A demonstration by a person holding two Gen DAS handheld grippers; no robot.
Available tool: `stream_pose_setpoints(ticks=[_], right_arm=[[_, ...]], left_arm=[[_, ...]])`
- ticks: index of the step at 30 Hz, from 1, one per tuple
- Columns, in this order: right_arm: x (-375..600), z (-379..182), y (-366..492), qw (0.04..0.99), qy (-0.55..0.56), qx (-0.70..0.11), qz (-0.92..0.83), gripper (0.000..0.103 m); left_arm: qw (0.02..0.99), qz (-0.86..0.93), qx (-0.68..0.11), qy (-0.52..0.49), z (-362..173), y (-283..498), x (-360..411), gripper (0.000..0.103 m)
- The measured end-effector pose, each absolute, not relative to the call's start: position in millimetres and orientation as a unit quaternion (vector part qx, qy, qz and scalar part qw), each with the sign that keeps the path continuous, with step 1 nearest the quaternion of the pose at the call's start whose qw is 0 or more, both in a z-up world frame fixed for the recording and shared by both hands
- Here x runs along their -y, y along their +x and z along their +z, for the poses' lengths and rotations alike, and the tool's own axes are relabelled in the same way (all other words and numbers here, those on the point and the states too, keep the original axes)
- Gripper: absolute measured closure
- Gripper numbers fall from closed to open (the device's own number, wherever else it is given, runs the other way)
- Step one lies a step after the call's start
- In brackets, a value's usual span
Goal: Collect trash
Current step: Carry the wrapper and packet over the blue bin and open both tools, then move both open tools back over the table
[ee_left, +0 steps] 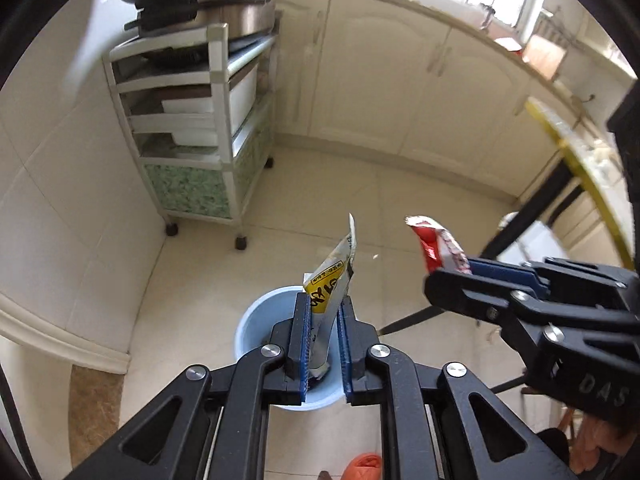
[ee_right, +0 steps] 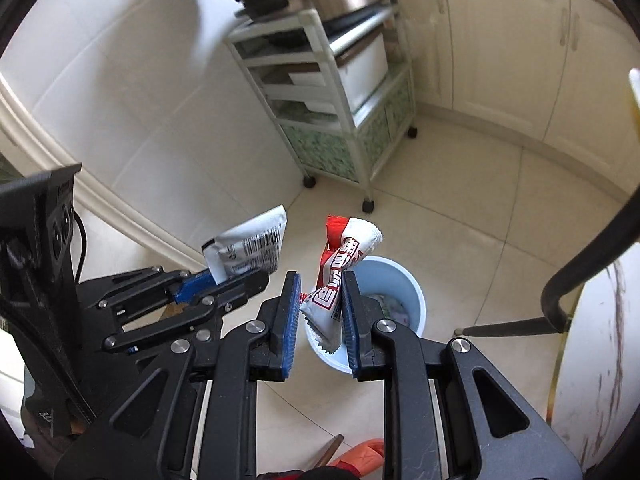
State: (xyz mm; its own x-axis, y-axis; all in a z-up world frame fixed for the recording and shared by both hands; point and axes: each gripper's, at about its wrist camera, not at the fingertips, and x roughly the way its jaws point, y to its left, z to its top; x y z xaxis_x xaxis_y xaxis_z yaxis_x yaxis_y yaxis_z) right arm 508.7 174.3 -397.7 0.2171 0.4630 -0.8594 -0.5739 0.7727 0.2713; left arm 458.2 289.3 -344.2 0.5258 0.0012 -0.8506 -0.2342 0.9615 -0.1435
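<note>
My left gripper point(ee_left: 325, 300) is shut on a yellow and silver wrapper point(ee_left: 332, 276) and holds it right above a light blue bin point(ee_left: 256, 322) on the floor. The right wrist view shows the same wrapper's white barcode side point(ee_right: 250, 248) in the left gripper point(ee_right: 236, 276). My right gripper point(ee_right: 320, 280) is shut on a red and white snack wrapper point(ee_right: 340, 268) above the blue bin point(ee_right: 400, 280), which holds some trash. In the left wrist view the right gripper point(ee_left: 452, 270) holds the red wrapper point(ee_left: 436, 244) just right of the left one.
A white wheeled kitchen cart point(ee_left: 200, 120) with a pot on top stands against the tiled wall behind the bin. Cream cabinets point(ee_left: 400, 72) line the back. A round table point(ee_left: 580, 168) with black legs is on the right. An orange slipper point(ee_left: 364, 466) lies on the floor below.
</note>
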Motion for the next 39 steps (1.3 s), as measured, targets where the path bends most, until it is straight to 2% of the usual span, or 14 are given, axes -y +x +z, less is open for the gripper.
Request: stream_pose_setpoints(ticks=[3,5,8,16,17,19,20,21,23,30,37,39], right_arm=[[-177.1,-408.7,518.4,0.774,-0.049,-0.537,0.330,0.083],[-179.7,-413.6,522.8,0.772,-0.048,-0.541,0.330,0.083],[-184.0,-420.4,528.1,0.769,-0.042,-0.545,0.333,0.083],[-200.8,-417.4,531.5,0.770,-0.022,-0.535,0.347,0.077],[-200.9,-413.9,530.4,0.775,-0.022,-0.531,0.343,0.071],[-201.3,-406.5,528.3,0.781,-0.019,-0.523,0.340,0.050],[-201.6,-401.7,526.9,0.786,-0.020,-0.517,0.339,0.033],[-200.3,-395.0,523.7,0.792,-0.022,-0.508,0.338,0.026],[-197.5,-380.5,517.2,0.802,-0.027,-0.493,0.335,0.026],[-172.5,-314.8,485.2,0.838,-0.025,-0.438,0.323,0.016],[-112.1,-232.6,453.8,0.879,-0.013,-0.372,0.296,0.010],[-84.9,-213.4,447.4,0.890,-0.013,-0.359,0.281,0.005]], left_arm=[[0.858,0.068,-0.493,-0.130,-359.4,479.6,-298.3,0.081],[0.856,0.080,-0.494,-0.129,-366.1,487.9,-305.4,0.060],[0.856,0.099,-0.491,-0.127,-369.0,484.4,-308.8,0.053],[0.858,0.127,-0.479,-0.133,-353.8,457.7,-320.2,0.052],[0.859,0.129,-0.477,-0.133,-350.4,454.4,-320.1,0.052],[0.862,0.134,-0.470,-0.133,-341.3,446.2,-318.3,0.052],[0.863,0.135,-0.468,-0.133,-336.7,441.7,-316.0,0.052],[0.865,0.136,-0.465,-0.133,-332.4,438.0,-313.8,0.052],[0.869,0.136,-0.458,-0.130,-322.6,429.6,-306.9,0.052],[0.895,0.128,-0.411,-0.115,-266.0,391.0,-271.0,0.051],[0.933,0.101,-0.339,-0.072,-194.4,353.7,-203.5,0.037],[0.941,0.086,-0.323,-0.056,-179.4,349.7,-175.9,0.035]])
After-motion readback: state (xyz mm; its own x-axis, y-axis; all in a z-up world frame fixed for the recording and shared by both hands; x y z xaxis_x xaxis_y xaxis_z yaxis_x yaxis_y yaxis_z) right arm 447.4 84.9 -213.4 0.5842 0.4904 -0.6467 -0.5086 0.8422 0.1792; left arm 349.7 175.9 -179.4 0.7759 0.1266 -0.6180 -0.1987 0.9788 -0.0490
